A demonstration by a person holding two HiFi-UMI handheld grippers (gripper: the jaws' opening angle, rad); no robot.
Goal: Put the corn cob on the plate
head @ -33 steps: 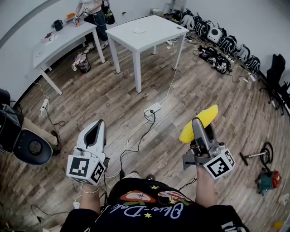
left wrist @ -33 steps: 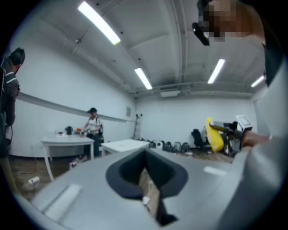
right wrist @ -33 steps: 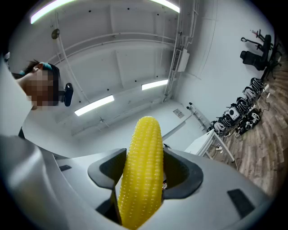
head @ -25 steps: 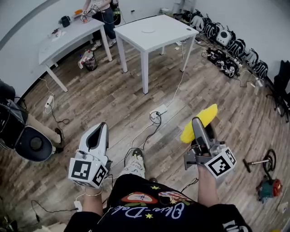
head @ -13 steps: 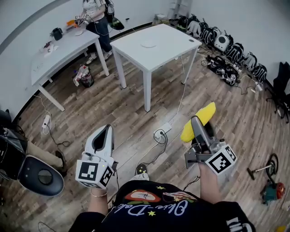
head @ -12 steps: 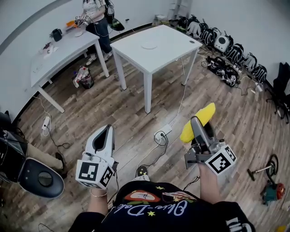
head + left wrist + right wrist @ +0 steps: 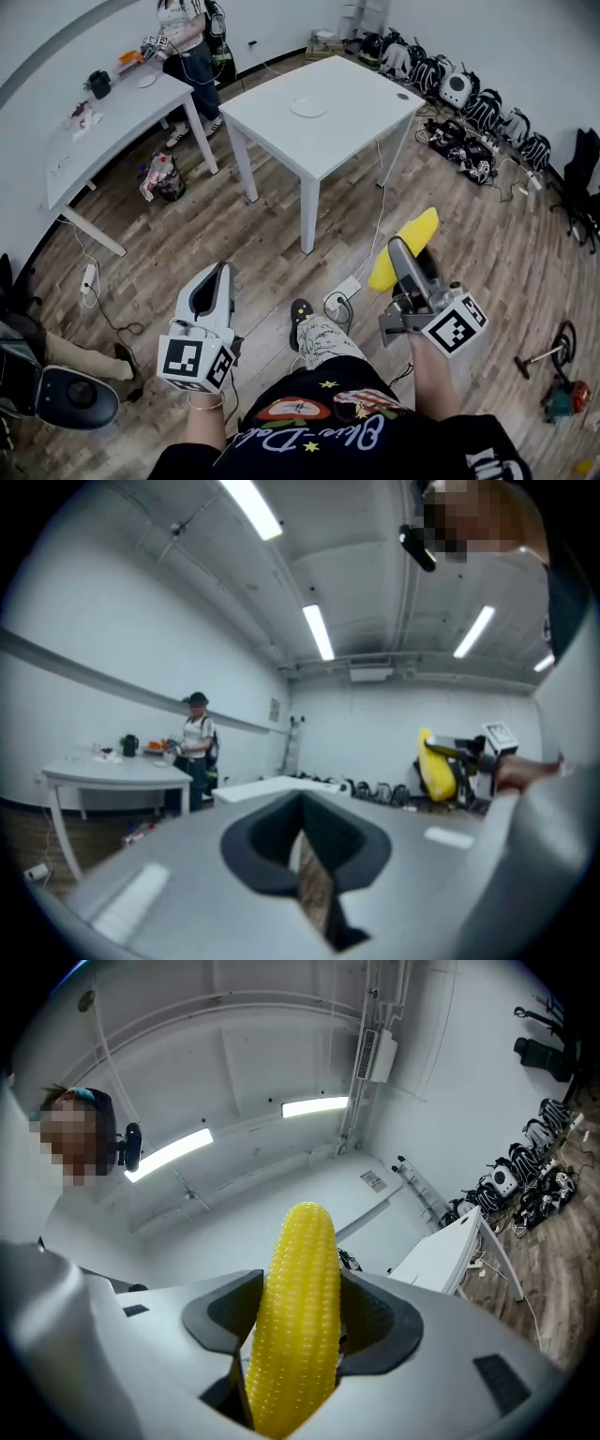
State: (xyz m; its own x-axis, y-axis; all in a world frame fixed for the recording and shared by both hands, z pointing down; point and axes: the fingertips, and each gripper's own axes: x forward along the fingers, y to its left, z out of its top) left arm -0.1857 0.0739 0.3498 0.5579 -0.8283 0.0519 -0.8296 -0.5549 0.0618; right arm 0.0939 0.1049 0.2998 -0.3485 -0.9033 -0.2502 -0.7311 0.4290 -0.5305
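My right gripper (image 7: 398, 251) squeezes the corn cob (image 7: 413, 234), my left gripper (image 7: 219, 272) is closed and empty, and the plate (image 7: 308, 107) lies far off.

Ahead, plate (image 7: 308, 107) on table (image 7: 361, 122); corn cob (image 7: 418, 232) nearer, right

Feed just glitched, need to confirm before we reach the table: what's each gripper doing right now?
Left gripper: closed, nothing between its jaws.
Right gripper: closed on the corn cob.
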